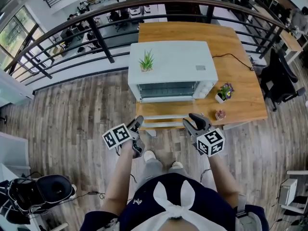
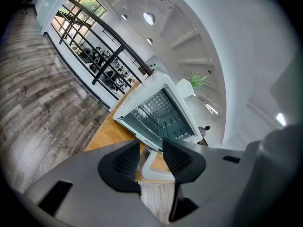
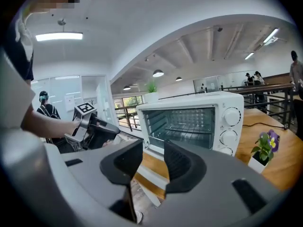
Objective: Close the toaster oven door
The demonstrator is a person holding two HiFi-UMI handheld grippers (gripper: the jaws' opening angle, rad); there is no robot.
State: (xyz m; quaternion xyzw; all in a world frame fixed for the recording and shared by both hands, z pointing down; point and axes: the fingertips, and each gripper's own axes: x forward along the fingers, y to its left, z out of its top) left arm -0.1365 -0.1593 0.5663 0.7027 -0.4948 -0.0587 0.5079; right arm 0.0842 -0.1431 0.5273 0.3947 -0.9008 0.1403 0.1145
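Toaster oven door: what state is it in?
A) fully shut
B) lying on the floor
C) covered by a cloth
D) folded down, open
D: the door lies folded down in front of the toaster oven, leaving its wire rack exposed.

The left claw (image 1: 138, 122) and right claw (image 1: 195, 118) are dark grey, each bearing a white cube (image 1: 117, 136) printed with black squares. Just ahead of them the toaster oven (image 1: 171, 66) is white with a silvery-grey inside, its door (image 1: 166, 110) banded white and orange-brown, on a honey-orange wood-grain tabletop (image 1: 240, 76). Beyond the left claw sits a green plant (image 1: 146, 61), right of the right claw purple flowers (image 1: 224, 91) in a white pot, and beneath both claws the floor (image 1: 72, 109) is streaked grey-brown planks.
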